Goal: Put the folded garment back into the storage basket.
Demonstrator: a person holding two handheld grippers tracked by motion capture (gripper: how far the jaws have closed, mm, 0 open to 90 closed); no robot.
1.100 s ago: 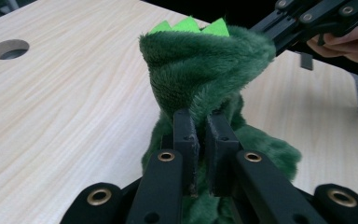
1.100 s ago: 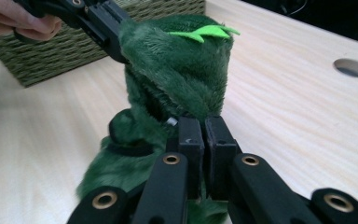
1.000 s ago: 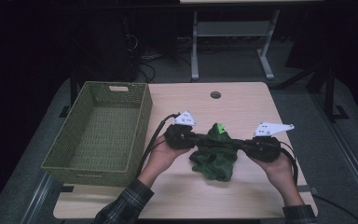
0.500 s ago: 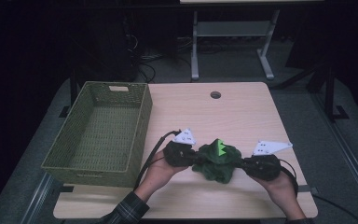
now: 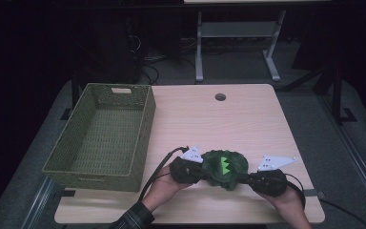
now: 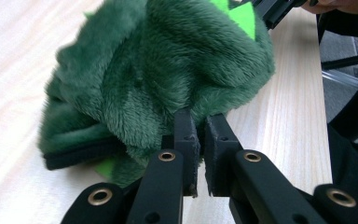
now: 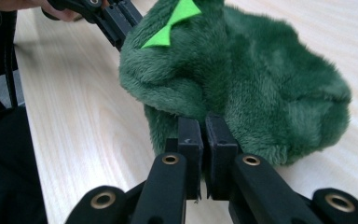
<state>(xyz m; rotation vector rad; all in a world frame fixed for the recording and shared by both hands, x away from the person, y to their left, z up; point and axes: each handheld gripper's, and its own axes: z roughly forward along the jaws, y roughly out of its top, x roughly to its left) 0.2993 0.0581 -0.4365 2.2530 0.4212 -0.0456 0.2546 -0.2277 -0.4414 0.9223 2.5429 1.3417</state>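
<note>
Fingers of both grippers pinched on the plush hat [image 5: 225, 168]

Pull your hands apart unevenly and the fur could slip free onto the counter [image 5: 248, 119].

Basket [image 5: 102, 133] left on table [image 5: 248, 119]; plush [image 5: 225, 168] right of it, near front edge

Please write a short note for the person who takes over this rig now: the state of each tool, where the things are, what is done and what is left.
Left tool: shut on the left edge of the green plush garment.
Right tool: shut on its right edge.
Garment: bunched between both tools, resting on the wooden table near the front edge, bright green spikes facing up.
Wicker basket: at the table's left side, nothing in it.
Done: both edges are gripped.
Left: probably fold or lay out the garment, then perhaps put it in the basket; this is only a guess.
</note>
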